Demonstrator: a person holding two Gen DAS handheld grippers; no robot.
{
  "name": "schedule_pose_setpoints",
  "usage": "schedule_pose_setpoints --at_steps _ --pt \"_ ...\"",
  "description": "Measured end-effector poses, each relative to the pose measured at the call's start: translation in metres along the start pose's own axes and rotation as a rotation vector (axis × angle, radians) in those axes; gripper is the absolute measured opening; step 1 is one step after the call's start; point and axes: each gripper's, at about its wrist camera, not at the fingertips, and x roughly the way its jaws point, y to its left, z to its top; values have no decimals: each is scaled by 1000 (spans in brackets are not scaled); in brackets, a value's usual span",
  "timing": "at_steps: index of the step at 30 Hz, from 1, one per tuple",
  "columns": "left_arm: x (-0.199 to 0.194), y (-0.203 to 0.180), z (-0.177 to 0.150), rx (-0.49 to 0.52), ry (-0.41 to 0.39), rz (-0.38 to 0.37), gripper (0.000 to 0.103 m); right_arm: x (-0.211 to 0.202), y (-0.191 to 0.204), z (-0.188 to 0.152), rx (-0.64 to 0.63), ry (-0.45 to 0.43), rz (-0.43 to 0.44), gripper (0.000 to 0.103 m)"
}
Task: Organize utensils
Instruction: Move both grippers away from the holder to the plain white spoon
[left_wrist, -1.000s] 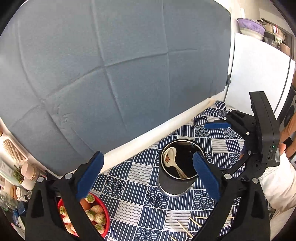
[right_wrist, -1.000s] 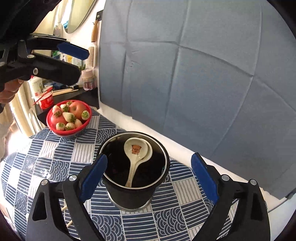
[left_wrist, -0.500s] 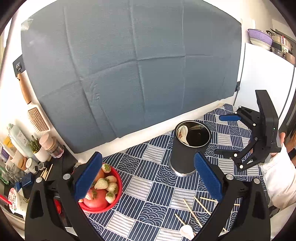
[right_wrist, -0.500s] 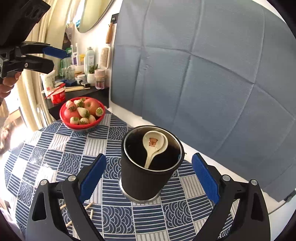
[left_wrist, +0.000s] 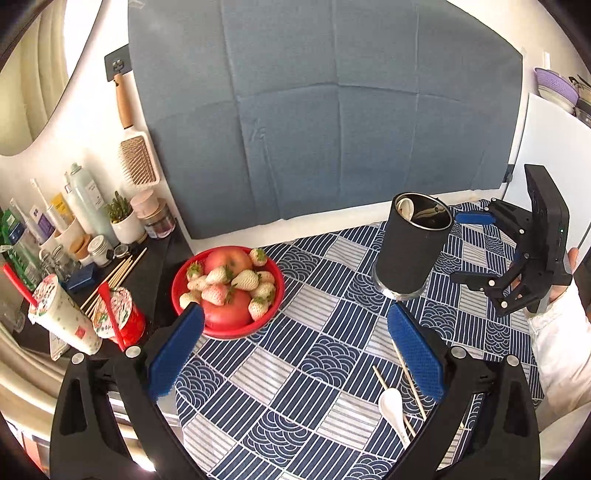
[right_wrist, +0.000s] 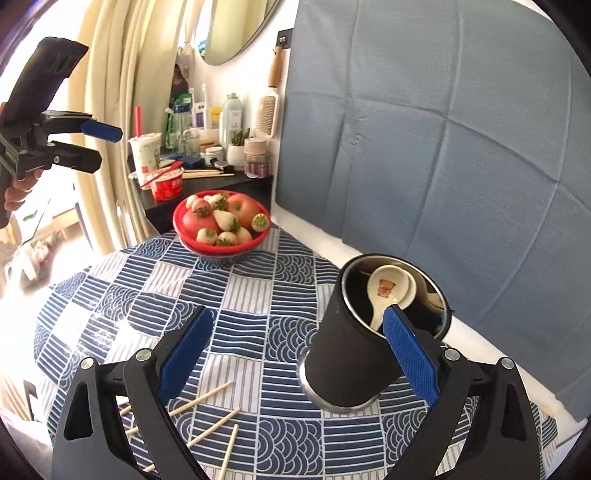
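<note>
A black utensil cup (left_wrist: 410, 251) (right_wrist: 354, 354) stands on the blue patterned tablecloth (left_wrist: 314, 332), with two white spoons (right_wrist: 388, 291) leaning inside it. Another white spoon (left_wrist: 393, 406) lies on the cloth near the front, beside several wooden chopsticks (left_wrist: 406, 373) (right_wrist: 199, 402). My left gripper (left_wrist: 291, 350) hangs open above the cloth, well back from the cup, holding nothing. My right gripper (right_wrist: 295, 350) is open too, just left of the cup, and shows from the side in the left wrist view (left_wrist: 469, 247).
A red bowl of strawberries and apples (left_wrist: 229, 288) (right_wrist: 221, 221) sits at the table's left side. A black shelf (right_wrist: 207, 181) beyond it carries bottles, jars, cups and more chopsticks. A grey cloth backdrop (left_wrist: 332, 122) hangs behind the table.
Both grippers have pulled up and back from the cup. The fruit bowl, the shelf and the loose spoon and chopsticks have come into view.
</note>
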Motion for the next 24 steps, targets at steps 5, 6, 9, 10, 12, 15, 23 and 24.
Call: schedule_pose_setpoints --at_steps 5,6,9,10,12,15,23,24 --pt "-8 6 -28 -40 20 33 97 10 21 -3 -38 10 52 89" --pt "-10 7 -34 -50 23 36 97 12 25 -4 -44 13 64 89" --pt "-11 7 -51 -62 42 66 97 18 36 -8 -57 26 111 89" --pt "-12 7 -57 -63 46 76 97 20 40 -10 -62 29 123 89" --pt "-13 5 -68 -67 53 87 97 25 47 -13 -70 37 150 89" --pt "-11 1 -84 -81 71 107 97 31 56 -18 -75 52 202 89" --pt "-2 -14 -127 -100 100 103 97 49 88 -37 -135 113 304 89" --pt "-1 -16 -131 -105 104 98 97 52 91 -39 -139 121 311 89"
